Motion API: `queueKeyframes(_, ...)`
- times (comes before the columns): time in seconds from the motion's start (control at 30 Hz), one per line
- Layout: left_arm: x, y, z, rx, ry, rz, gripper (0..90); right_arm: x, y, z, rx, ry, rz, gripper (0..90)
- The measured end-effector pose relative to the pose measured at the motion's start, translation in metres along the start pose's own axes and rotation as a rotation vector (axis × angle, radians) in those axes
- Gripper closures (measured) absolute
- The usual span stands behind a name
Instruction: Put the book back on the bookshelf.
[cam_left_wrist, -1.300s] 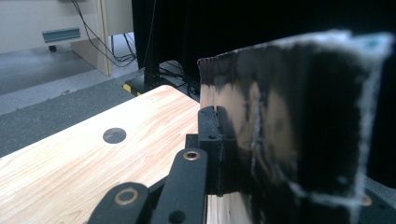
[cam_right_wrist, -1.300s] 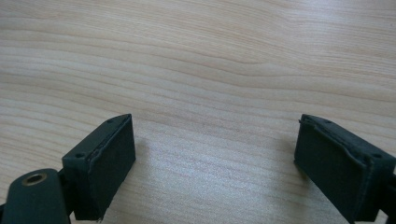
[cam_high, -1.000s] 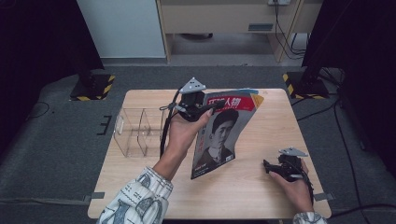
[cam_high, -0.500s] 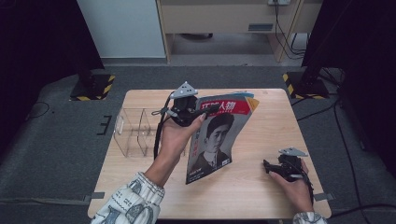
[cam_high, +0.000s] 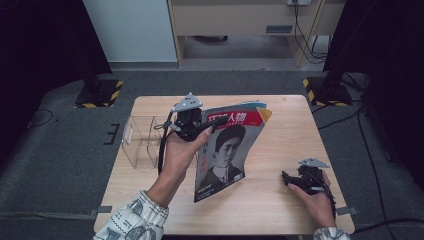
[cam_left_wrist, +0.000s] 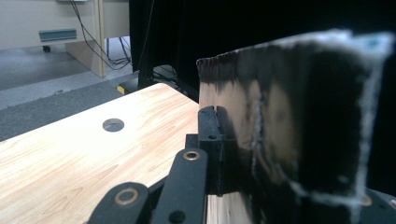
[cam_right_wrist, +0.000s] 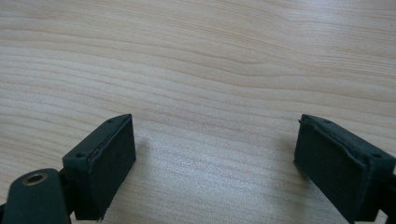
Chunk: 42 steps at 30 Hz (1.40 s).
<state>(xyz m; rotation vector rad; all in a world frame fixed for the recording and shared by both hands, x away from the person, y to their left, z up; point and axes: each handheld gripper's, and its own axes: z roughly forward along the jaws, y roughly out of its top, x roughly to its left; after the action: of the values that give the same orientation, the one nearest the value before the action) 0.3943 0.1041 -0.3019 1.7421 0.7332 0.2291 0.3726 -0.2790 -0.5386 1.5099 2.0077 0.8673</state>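
A magazine (cam_high: 227, 150) with a red title band and a portrait cover hangs tilted above the wooden table (cam_high: 280, 215), its lower corner near the tabletop. My left gripper (cam_high: 204, 132) is shut on its upper left edge. In the left gripper view the magazine (cam_left_wrist: 289, 121) stands blurred and close, pressed against the left pad (cam_left_wrist: 212, 149); the other jaw is hidden behind it. My right gripper (cam_high: 287, 177) rests at the table's right front, jaws pointing left. It is open (cam_right_wrist: 215, 163), with bare wood between its pads.
A clear plastic rack (cam_high: 140, 142) stands at the table's left side, just left of my left hand. A round hole (cam_left_wrist: 113, 124) marks the tabletop. Beyond the table are a grey floor, black stands with striped bases (cam_high: 100, 92) and a cabinet.
My left hand has carried the magazine to the left and slightly lower, closer to the clear rack. The right gripper has stayed where it was.
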Motion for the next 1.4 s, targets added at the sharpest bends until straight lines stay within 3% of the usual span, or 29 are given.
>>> queueKeyframes(0.8,0.000,-0.012,-0.029,-0.012,-0.009,-0.004,86.6,0.000,0.000,0.000,0.002,0.000,0.004,12.7)
queueKeyframes(1.4,0.010,-0.024,-0.063,-0.043,0.009,-0.028,86.6,0.000,0.000,0.000,0.002,-0.001,0.004,12.7)
